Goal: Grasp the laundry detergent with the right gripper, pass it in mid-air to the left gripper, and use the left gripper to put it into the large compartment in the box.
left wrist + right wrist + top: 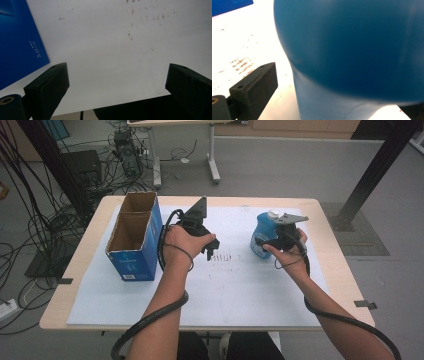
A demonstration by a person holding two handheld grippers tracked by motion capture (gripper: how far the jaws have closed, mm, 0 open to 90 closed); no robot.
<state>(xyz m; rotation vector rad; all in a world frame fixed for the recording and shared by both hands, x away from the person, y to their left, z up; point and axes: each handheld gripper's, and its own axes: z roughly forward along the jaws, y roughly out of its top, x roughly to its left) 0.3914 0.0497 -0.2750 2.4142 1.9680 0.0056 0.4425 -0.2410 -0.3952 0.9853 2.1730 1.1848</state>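
Cable-strewn floor around a white-covered table (pixel 150 305). The blue plastic bottle (pixel 262 236) stands far right; looks light, stiff, slick, so grab mid-body. Right gripper (pixel 270 242) straddles it, jaws spread. Left gripper (pixel 210 251) wide, empty, beside the blue carton (pixel 136 262).

Grey floor (pixel 280 165), cables (pixel 45 215) left, desk legs (pixel 212 157) behind.

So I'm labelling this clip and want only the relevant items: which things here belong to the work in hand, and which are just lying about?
In the job:
- blue bottle, close against the right tool
- open blue box, empty, beside the left tool, jaws apart over the white mat

Lying about:
- cables on the floor
- far desk legs
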